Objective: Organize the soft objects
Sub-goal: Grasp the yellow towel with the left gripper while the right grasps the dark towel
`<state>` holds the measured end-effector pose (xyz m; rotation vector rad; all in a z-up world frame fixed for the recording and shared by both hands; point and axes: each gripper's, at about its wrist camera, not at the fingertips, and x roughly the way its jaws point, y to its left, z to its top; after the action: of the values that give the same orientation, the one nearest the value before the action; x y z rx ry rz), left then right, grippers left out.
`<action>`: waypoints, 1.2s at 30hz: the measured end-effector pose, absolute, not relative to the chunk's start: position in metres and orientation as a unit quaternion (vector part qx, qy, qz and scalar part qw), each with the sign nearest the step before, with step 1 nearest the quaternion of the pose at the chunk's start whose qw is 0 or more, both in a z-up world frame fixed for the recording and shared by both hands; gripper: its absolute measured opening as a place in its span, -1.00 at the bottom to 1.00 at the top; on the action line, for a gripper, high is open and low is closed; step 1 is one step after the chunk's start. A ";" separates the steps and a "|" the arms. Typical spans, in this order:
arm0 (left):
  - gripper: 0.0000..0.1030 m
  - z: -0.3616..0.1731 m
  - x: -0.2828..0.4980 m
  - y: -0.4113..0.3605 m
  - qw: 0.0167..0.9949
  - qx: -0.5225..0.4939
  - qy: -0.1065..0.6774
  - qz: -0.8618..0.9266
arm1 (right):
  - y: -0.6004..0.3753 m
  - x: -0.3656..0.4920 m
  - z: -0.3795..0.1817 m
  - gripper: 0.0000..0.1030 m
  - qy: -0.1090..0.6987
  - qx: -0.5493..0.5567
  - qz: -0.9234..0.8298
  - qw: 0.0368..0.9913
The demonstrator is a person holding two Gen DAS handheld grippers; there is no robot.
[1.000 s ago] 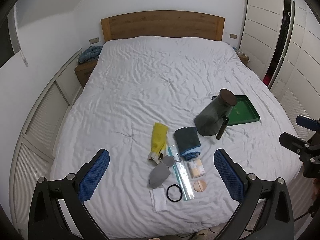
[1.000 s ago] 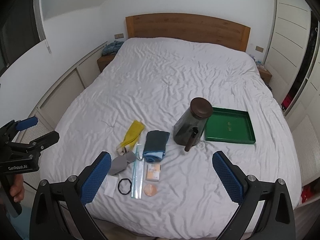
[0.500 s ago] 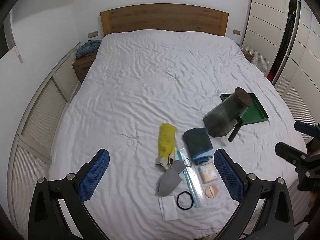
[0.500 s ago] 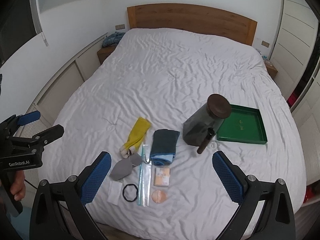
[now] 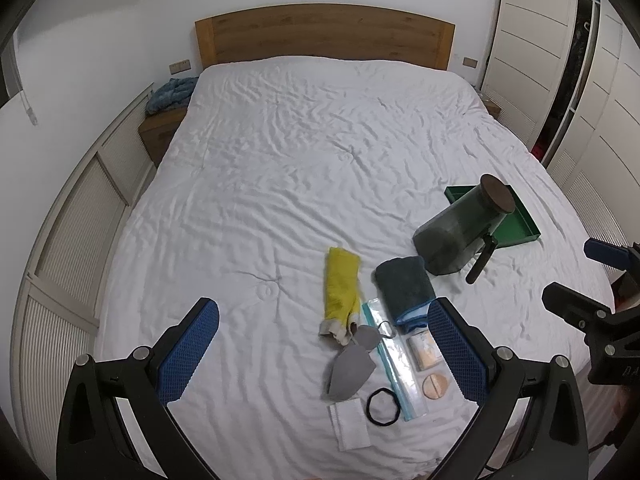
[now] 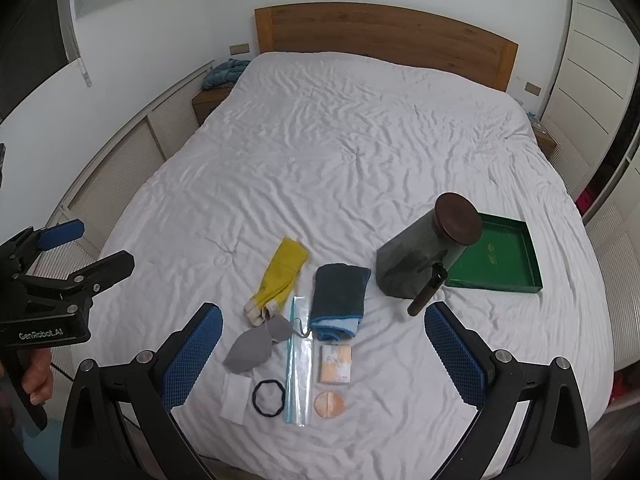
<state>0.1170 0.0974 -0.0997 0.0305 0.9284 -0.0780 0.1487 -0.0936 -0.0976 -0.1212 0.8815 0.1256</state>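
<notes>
Left claw (image 5: 320, 344) and right claw (image 6: 322, 344): both spread wide, empty, hovering over the bed (image 6: 360, 140).
Views have advanced toward the yellow sock (image 6: 280, 276) and folded towel (image 6: 339, 294); approach underway, nothing grasped.

A yellow cloth (image 6: 281, 280) is laid lengthwise on the white bed (image 6: 360, 152), its pale end nearest the foot. Just beside it a dark teal towel (image 6: 340, 294) is folded over a light blue edge. A grey mask (image 6: 256, 346) is spread flat below the yellow cloth, touching its end. A black hair tie (image 6: 269, 397) is placed beside a white pad (image 6: 236, 398).
</notes>
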 end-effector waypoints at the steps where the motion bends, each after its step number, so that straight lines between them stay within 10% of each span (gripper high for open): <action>1: 0.98 -0.101 0.118 0.099 0.893 0.015 0.447 -0.038 | -0.091 0.150 -0.098 0.99 0.427 -0.059 0.060 0.900; 14: 0.98 -0.143 0.137 0.127 0.886 0.017 0.463 -0.038 | -0.061 0.170 -0.124 0.99 0.425 -0.072 0.052 0.901; 36: 0.97 -0.375 0.285 0.052 0.829 0.048 0.556 -0.049 | -0.096 0.381 -0.402 0.98 0.511 -0.100 0.062 0.852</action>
<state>0.2854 0.0518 -0.3753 0.1021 1.1791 -0.1034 0.3807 -0.0963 -0.4019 -0.2102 1.0757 0.1298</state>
